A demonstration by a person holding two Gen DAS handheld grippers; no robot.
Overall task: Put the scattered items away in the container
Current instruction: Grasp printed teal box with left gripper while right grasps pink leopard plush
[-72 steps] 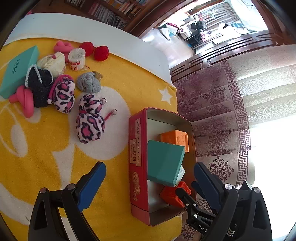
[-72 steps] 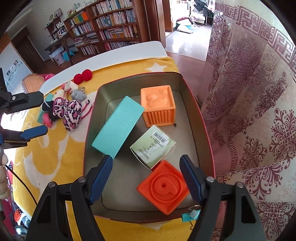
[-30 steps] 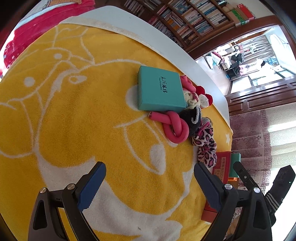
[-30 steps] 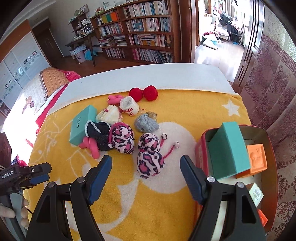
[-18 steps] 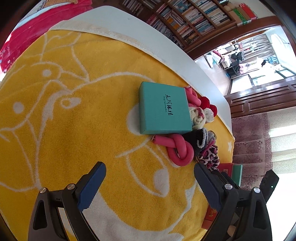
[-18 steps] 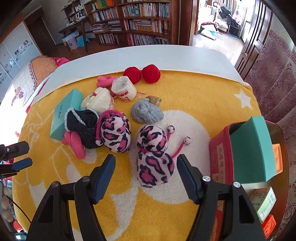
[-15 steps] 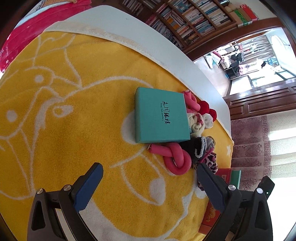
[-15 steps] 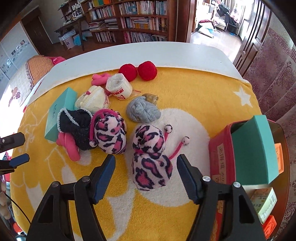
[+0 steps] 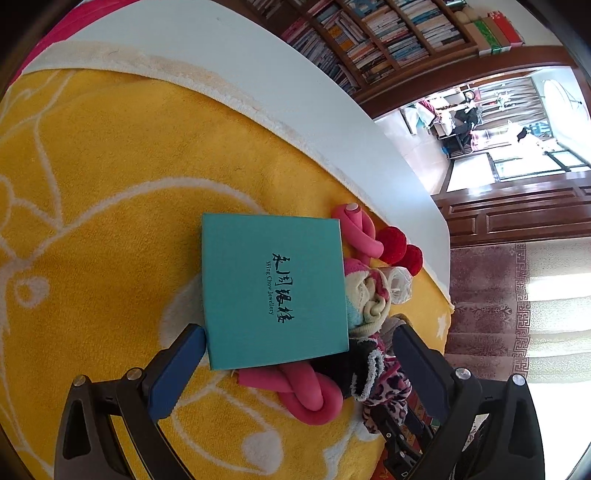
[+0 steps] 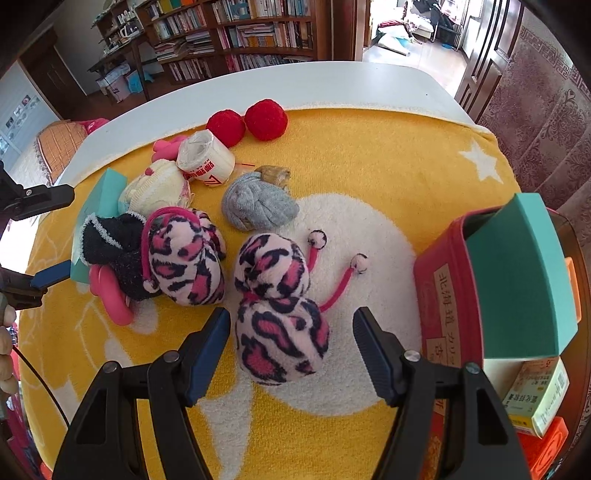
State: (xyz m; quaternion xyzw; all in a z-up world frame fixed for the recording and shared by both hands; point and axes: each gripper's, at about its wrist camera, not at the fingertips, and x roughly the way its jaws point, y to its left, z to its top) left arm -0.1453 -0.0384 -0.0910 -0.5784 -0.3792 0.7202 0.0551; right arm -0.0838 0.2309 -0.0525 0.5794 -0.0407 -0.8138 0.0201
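Both grippers are hanging spread over a fuzzy yellow blanket before bookshelves: left gripper flanking a flat teal box, right gripper straddling a plush leopard sock. Beside it is sitting the red tin.

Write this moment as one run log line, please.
left gripper: open, around teal box | right gripper: open, around leopard sock bundle | red tin: partly filled
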